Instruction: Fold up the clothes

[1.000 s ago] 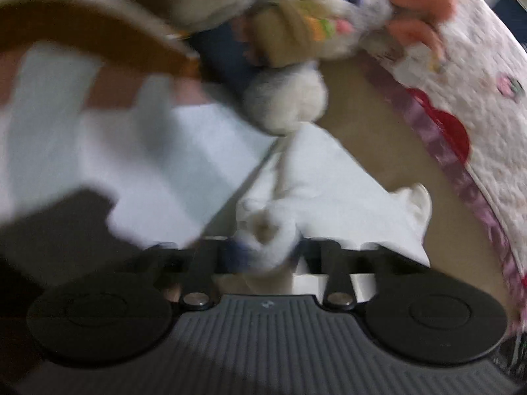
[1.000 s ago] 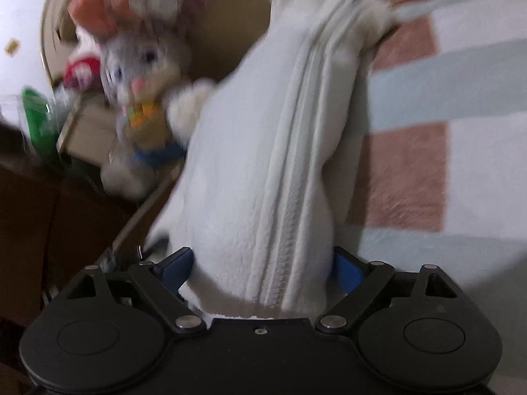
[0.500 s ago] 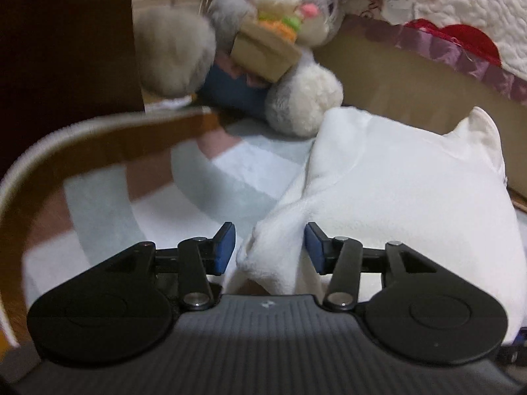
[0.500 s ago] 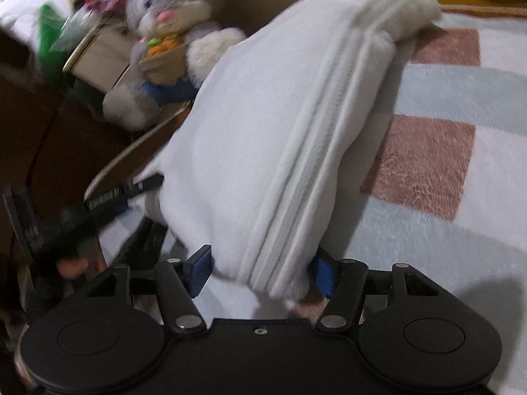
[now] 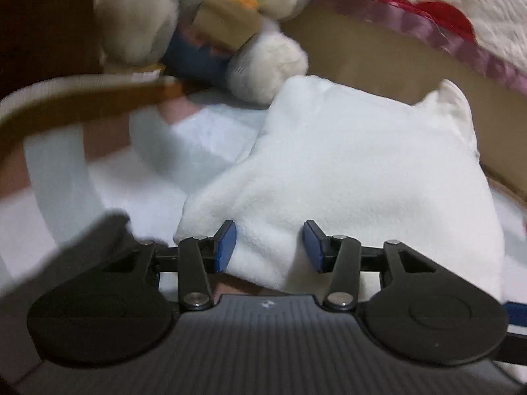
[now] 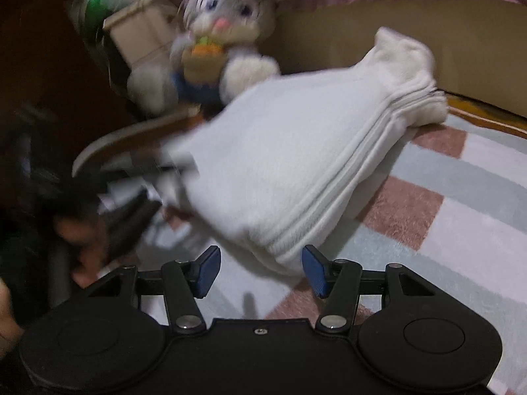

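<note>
A folded white fleece garment (image 5: pixel 346 171) lies on a pink, grey and white checked blanket (image 5: pixel 148 171). My left gripper (image 5: pixel 269 245) is open at its near corner, with fleece between the blue pads (image 5: pixel 225 245) but not pinched. In the right wrist view the garment (image 6: pixel 290 164) shows its stacked, zippered edge. My right gripper (image 6: pixel 260 271) sits just short of that edge. Its jaws are closing, and the pads (image 6: pixel 313 270) are clear of the cloth. The blanket (image 6: pixel 444 204) shows beneath it.
A grey and white plush bunny (image 6: pixel 224 33) sits behind the garment, also visible in the left wrist view as the bunny (image 5: pixel 263 49). A tan board (image 5: pixel 378 59) and a quilt (image 5: pixel 461 0) border the far side. A person's hand (image 6: pixel 75 237) is blurred at the left.
The left gripper pinched a bunch of fleece a second ago and has since let it go and opened. The right jaws have narrowed and drawn back to the garment's near edge. Both views rolled.
</note>
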`<action>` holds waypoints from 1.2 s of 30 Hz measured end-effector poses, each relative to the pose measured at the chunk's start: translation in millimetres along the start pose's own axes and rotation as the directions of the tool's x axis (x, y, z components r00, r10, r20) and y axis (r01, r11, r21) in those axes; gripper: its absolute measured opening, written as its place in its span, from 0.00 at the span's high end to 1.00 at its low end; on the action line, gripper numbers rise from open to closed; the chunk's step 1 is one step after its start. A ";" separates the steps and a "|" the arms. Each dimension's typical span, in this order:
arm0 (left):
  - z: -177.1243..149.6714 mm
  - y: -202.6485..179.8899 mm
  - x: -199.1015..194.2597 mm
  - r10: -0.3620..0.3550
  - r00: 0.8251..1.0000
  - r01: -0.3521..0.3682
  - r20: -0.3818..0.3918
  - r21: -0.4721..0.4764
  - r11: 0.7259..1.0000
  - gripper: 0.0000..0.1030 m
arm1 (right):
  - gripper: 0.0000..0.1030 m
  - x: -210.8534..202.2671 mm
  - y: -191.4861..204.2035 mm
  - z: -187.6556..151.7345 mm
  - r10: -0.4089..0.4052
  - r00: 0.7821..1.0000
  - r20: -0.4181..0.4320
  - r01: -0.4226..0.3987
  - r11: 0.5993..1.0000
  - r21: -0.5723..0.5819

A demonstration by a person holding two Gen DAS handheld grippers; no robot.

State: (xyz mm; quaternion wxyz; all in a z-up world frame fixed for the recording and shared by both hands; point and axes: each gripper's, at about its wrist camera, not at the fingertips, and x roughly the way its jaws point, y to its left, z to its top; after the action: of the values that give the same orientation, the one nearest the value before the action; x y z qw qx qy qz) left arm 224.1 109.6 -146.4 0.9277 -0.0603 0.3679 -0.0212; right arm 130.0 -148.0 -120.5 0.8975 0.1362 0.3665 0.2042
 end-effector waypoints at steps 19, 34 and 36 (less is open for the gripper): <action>-42.8 -103.4 -150.2 0.237 0.970 -0.242 0.048 0.126 0.962 0.18 | 0.41 -101.7 14.4 3.6 -0.179 0.981 0.073 0.185 0.980 -0.080; -86.3 -199.6 -260.9 0.082 0.997 -0.083 0.016 0.321 0.943 0.04 | 0.34 -229.1 10.8 -54.7 -0.261 0.962 0.076 0.265 0.963 -0.044; -91.1 -201.5 -261.6 0.088 0.996 -0.084 0.004 0.326 0.942 0.04 | 0.34 -232.8 12.2 -59.5 -0.263 0.961 0.082 0.268 0.961 -0.063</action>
State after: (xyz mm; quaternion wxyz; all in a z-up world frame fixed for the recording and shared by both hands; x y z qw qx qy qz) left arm -27.9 -77.2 -8.7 0.9230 0.1101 0.3663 -0.0415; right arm -66.6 -240.1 -16.8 0.9339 0.0601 0.3408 0.0902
